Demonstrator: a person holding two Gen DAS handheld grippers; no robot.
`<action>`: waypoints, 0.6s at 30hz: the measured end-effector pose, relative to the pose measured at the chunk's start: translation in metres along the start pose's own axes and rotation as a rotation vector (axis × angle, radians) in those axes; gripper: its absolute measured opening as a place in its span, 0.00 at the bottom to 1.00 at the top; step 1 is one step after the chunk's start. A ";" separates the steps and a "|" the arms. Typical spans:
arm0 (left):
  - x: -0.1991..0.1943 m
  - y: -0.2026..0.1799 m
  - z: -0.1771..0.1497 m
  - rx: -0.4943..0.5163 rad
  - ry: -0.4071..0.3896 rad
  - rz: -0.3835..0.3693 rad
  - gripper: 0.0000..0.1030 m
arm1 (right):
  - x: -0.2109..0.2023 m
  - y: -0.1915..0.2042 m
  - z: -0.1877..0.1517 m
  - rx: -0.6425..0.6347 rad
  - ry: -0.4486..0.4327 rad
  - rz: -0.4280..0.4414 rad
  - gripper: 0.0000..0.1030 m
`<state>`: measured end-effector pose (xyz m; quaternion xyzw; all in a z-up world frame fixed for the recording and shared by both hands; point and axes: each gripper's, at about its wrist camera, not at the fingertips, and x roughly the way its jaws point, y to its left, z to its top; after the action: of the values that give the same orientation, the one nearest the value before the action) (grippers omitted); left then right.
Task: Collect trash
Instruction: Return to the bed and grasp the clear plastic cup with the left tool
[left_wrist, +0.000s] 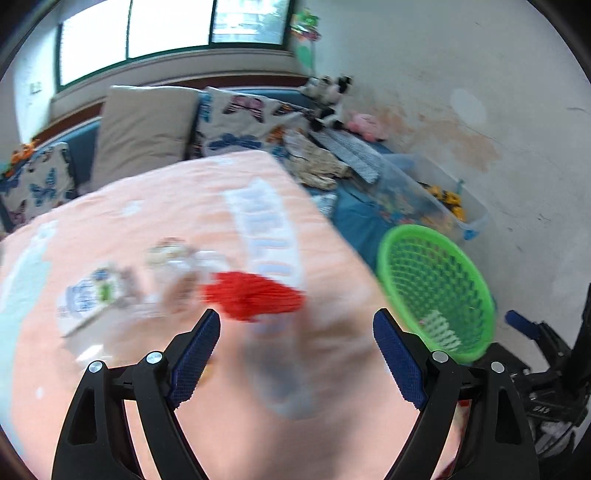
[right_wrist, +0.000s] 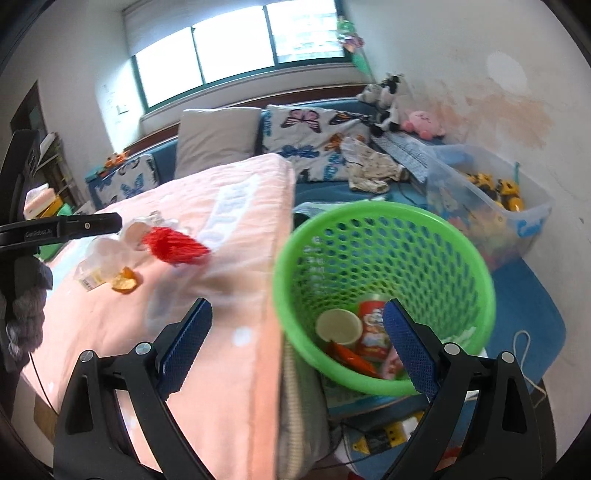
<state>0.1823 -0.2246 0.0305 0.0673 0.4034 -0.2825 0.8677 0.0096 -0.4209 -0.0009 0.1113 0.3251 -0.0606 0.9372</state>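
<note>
the left hand-held gripper (left_wrist: 296, 334) is spread wide and holds nothing. the red net (left_wrist: 253, 295) lies on the bed (left_wrist: 155, 206) just ahead of its fingertips, a little left of centre, with its long axis running roughly across the gap between the fingers (motion blur hides its exact edges). wrappers (left_wrist: 92, 295) sit further left. the right hand-held gripper (right_wrist: 297, 321) is also spread and empty, over the bed edge; from it the net (right_wrist: 173, 245) lies well ahead and left, while the basket (right_wrist: 384, 380) with some trash inside is straight ahead and right. judging by this, the left one is nearer the net and needs only a short push forward to straddle it.
</note>
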 end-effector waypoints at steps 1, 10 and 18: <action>-0.004 0.009 -0.001 -0.003 -0.005 0.022 0.80 | 0.002 0.008 0.002 -0.012 0.001 0.008 0.90; -0.014 0.090 -0.018 -0.018 0.003 0.140 0.73 | 0.015 0.050 0.009 -0.080 0.016 0.063 0.90; 0.017 0.113 -0.033 0.009 0.071 0.153 0.61 | 0.039 0.084 0.012 -0.128 0.061 0.107 0.90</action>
<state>0.2310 -0.1265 -0.0164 0.1118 0.4263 -0.2145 0.8716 0.0625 -0.3439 -0.0020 0.0704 0.3502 0.0140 0.9339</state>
